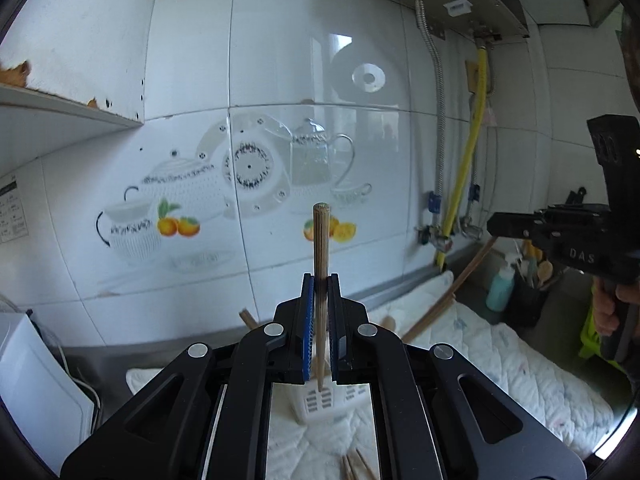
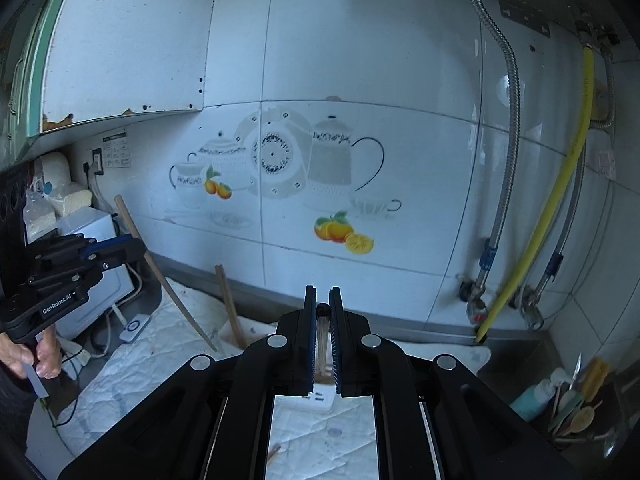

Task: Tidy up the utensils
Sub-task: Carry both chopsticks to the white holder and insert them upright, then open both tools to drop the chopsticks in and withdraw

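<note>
My left gripper [image 1: 321, 280] is shut on a wooden chopstick [image 1: 321, 248] held upright, its lower tip just above a white slotted utensil holder [image 1: 320, 400] on the quilted mat. My right gripper [image 2: 322, 294] is shut on a chopstick [image 2: 322, 336] seen end-on, over the white holder's edge [image 2: 320, 396]. In the right wrist view the left gripper [image 2: 120, 250] shows at the left with its chopstick [image 2: 176, 292] slanting down. In the left wrist view the right gripper [image 1: 496, 226] shows at the right, with its chopstick [image 1: 452, 292]. Loose chopsticks [image 1: 354, 466] lie on the mat.
A white quilted mat [image 1: 500, 356] covers the counter. A dark caddy with wooden spoons [image 2: 576, 416] and a teal bottle [image 1: 500, 284] stand at the right. A white appliance [image 2: 96, 272] sits at the left. Pipes and a yellow hose [image 2: 560, 208] run down the tiled wall.
</note>
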`<state>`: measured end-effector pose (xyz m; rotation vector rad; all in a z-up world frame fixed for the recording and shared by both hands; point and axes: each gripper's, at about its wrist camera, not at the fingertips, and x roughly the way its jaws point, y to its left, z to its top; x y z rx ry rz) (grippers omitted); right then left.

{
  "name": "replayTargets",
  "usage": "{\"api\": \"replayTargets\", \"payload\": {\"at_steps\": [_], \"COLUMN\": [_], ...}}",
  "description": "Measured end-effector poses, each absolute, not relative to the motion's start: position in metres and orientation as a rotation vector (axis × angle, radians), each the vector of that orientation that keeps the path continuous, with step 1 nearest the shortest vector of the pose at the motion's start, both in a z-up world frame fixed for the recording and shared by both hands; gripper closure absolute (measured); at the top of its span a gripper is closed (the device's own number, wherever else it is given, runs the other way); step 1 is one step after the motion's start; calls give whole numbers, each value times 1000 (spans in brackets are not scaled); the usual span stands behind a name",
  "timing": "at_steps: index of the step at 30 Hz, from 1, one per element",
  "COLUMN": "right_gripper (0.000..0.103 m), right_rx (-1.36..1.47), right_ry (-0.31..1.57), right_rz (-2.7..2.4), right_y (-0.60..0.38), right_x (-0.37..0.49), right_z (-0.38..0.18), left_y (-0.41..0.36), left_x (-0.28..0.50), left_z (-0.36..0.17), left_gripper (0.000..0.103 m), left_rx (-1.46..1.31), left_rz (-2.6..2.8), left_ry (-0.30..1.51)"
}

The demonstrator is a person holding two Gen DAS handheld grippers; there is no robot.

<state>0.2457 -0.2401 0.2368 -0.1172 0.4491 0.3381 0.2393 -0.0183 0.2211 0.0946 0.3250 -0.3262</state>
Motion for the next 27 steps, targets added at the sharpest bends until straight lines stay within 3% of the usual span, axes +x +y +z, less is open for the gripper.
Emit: {"api": "replayTargets", "payload": {"at_steps": [15, 25, 27], "right_gripper": [96, 87, 87], "right_rx": [-91, -89, -93], "right_ry": [582, 559, 549], "right_rz": [349, 343, 353], "right_y": [-232, -238, -239], "right_x": [305, 282, 265], "right_z": [190, 193, 198], "left_y": [-12, 2, 6], "left_x": [324, 291, 275], "left_z": [168, 170, 173], "left_gripper": [97, 94, 88], "left_rx": [25, 37, 39], "left_rz": [-267, -248, -243], "left_ry": [476, 477, 476]}}
